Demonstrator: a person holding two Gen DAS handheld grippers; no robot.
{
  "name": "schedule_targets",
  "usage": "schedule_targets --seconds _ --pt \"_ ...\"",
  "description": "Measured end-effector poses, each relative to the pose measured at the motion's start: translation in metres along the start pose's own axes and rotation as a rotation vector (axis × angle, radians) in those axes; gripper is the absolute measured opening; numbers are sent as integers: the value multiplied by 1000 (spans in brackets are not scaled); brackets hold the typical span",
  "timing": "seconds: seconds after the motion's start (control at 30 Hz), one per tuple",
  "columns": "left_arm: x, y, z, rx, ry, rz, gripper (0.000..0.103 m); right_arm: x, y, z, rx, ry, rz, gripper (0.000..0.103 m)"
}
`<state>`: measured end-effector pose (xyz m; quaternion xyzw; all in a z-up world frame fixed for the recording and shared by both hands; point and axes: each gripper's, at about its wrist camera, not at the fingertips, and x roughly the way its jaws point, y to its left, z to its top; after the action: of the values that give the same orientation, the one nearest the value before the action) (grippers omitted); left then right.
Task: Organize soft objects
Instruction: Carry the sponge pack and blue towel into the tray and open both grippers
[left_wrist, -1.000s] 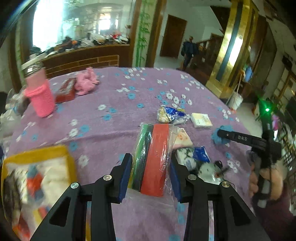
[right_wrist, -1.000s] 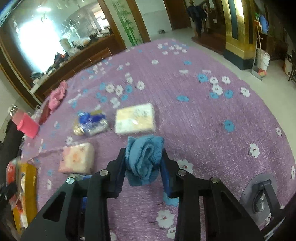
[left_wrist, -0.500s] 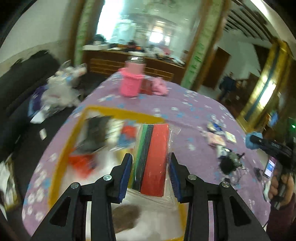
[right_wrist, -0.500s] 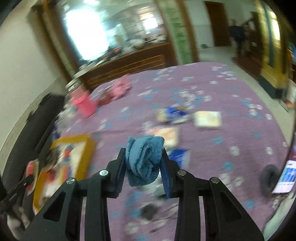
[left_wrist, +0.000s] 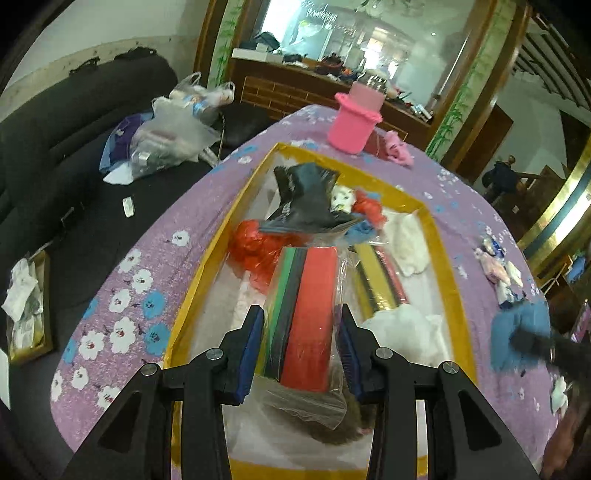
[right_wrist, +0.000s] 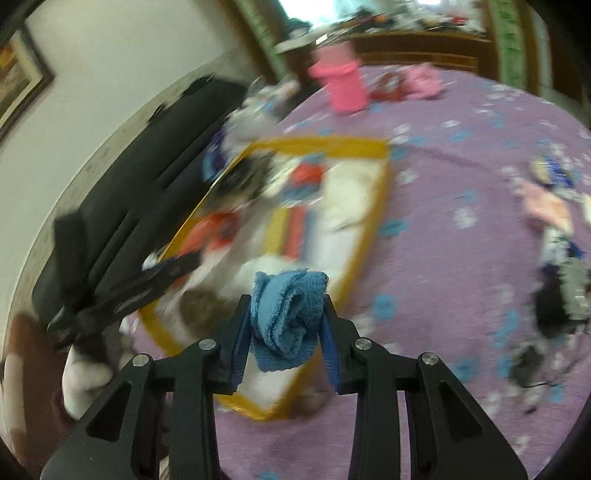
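Your left hand-held gripper (left_wrist: 301, 345) is clamping a bagged stack of coloured felt sheets (left_wrist: 303, 317) above the yellow-rimmed box (left_wrist: 441, 236), while your right hand-held gripper (right_wrist: 284, 334) is gripping a rolled blue towel (right_wrist: 286, 317) near the box's right rim.

A lived-in home: a black sofa (left_wrist: 74, 122) strewn with plastic bags (left_wrist: 173, 129), a floral purple cloth (left_wrist: 122, 295) on the bench, a wooden sideboard (left_wrist: 295, 92) under a large mirror (left_wrist: 369, 37).

The left gripper (left_wrist: 301, 349) and the right gripper (right_wrist: 285, 339) have matte black arms, blue pads and silver screws; a maroon sleeve (right_wrist: 26, 339) shows at nine o'clock.
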<state>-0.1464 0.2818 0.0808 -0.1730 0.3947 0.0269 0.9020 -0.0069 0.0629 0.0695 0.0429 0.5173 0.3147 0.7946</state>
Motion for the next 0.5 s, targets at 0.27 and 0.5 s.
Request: schedule_targets --seconds 0.27,0.5 --pt "31 -5 19 -8 20 21 61 46 32 -22 -108 100 -30 34" --pt "25 -8 15 -7 -47 10 80 47 43 -22 -178 44 -67 54"
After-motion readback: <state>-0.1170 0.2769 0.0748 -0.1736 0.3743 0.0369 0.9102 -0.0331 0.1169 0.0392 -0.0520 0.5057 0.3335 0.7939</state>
